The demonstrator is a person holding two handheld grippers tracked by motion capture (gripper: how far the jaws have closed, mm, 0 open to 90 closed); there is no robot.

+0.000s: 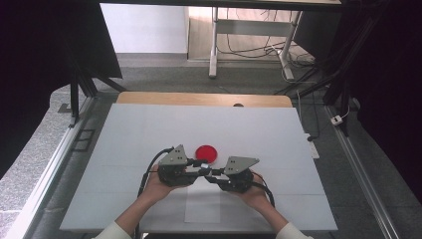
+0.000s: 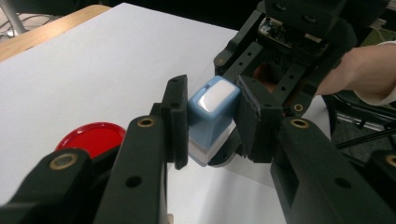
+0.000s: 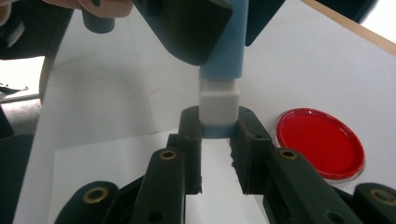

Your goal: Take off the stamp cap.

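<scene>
High cam overhead facing fwd, claw cams close-up, all share red lid (image 1: 206,153)

Bench (image 1: 149,129): wooden top, covered almost wholly by a white sheet (image 1: 259,134); a bare wood strip shows along the far edge. A red round lid (image 1: 206,153) lies flat on the sheet near its middle. A smaller white paper (image 1: 202,206) lies nearer the person than the lid.
</scene>
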